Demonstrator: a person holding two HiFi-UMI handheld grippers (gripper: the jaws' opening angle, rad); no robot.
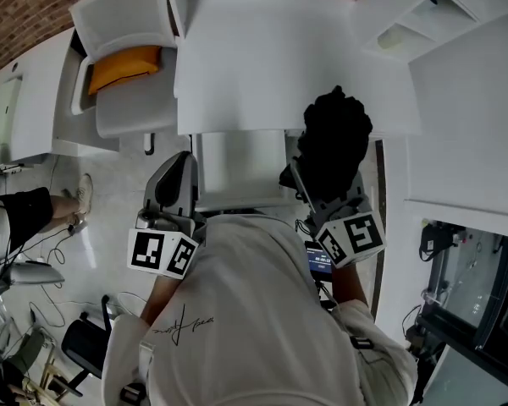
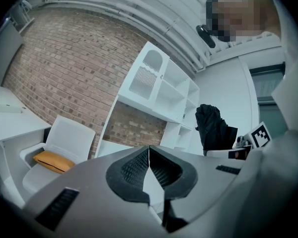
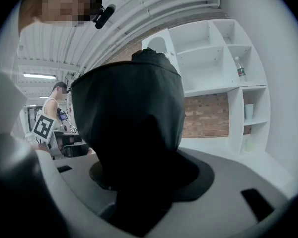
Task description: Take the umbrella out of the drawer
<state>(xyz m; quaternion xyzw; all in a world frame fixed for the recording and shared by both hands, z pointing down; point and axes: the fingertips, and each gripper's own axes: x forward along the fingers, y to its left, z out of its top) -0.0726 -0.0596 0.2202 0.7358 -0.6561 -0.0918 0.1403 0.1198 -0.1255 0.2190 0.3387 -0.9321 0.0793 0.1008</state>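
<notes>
At the far left of the head view a bystander's leg point(image 1: 21, 214) and shoe point(image 1: 83, 197) rest on the pale floor. Beyond them stands a white chair point(image 1: 123, 24) with an orange cushion point(image 1: 125, 66) on its seat, backed by a brick wall point(image 1: 34, 7).

Next comes the left tool point(image 1: 184, 163), pointing roughly level at the front edge of the white counter point(image 1: 271, 57). Its marker cube point(image 1: 161, 252) sits just above the wearer's white shirt point(image 1: 254, 311). In the left gripper view its ribbed pads point(image 2: 134, 167) are pressed together at the tips with nothing caught between them.

Between the two tools, just under the counter's edge, a white slab juts toward the wearer. From this steep angle it appears to be the open drawer point(image 1: 241, 169).

To the right of it, the right tool point(image 1: 317, 189) pinches the umbrella point(image 1: 334, 138), a folded black bundle of fabric. The umbrella is out of the drawer, standing up from the jaws and overlapping the counter's front edge in the head view. In the right gripper view its dark cloth fills the space between the jaws and hides most of the room. The left gripper view shows the same black bundle upright beside the right tool's marker cube.

At the far right a white shelf unit point(image 1: 415, 15) stands against the wall, with a bottle point(image 3: 241, 68) in one compartment.
</notes>
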